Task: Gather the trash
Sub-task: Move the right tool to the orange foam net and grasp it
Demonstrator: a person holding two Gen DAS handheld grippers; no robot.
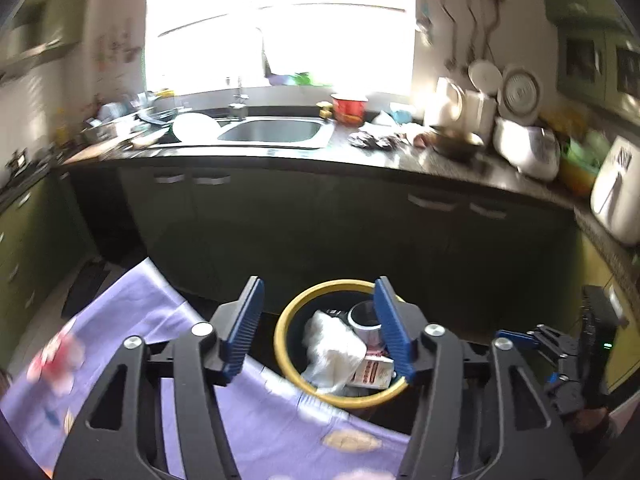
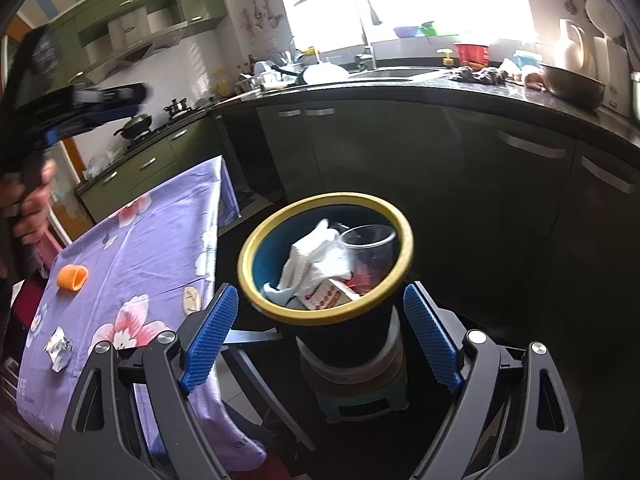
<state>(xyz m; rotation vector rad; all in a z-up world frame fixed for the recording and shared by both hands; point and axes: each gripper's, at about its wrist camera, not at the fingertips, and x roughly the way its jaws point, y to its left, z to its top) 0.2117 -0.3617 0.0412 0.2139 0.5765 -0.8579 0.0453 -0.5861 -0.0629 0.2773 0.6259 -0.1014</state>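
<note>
1. Left wrist view: the left gripper (image 1: 320,332) hangs over the trash bin (image 1: 288,322) with the yellow rim. Its jaws are apart and nothing is between them. I think it is placed there so trash can fall straight in.
2. Inside the bin lie a white crumpled tissue (image 1: 332,346), a small red-and-white box (image 1: 372,372) and a cup (image 1: 364,316). So some trash is already collected.
3. The purple flowered cloth covers the table (image 1: 132,320) just beside the bin. The bin stands close, probably so the trip from table to bin is short.
4. Right wrist view: the right gripper (image 2: 320,332) is wide open and empty, pointing down at the same bin. The bin sits up on a little stool (image 2: 360,400), which lifts it nearer the table top.
5. Two things are not yet picked up from the table: an orange cup-like piece (image 2: 72,278) and a crumpled silver wrapper (image 2: 58,348). A hand (image 2: 34,204) holds the other gripper up at the left.
</note>
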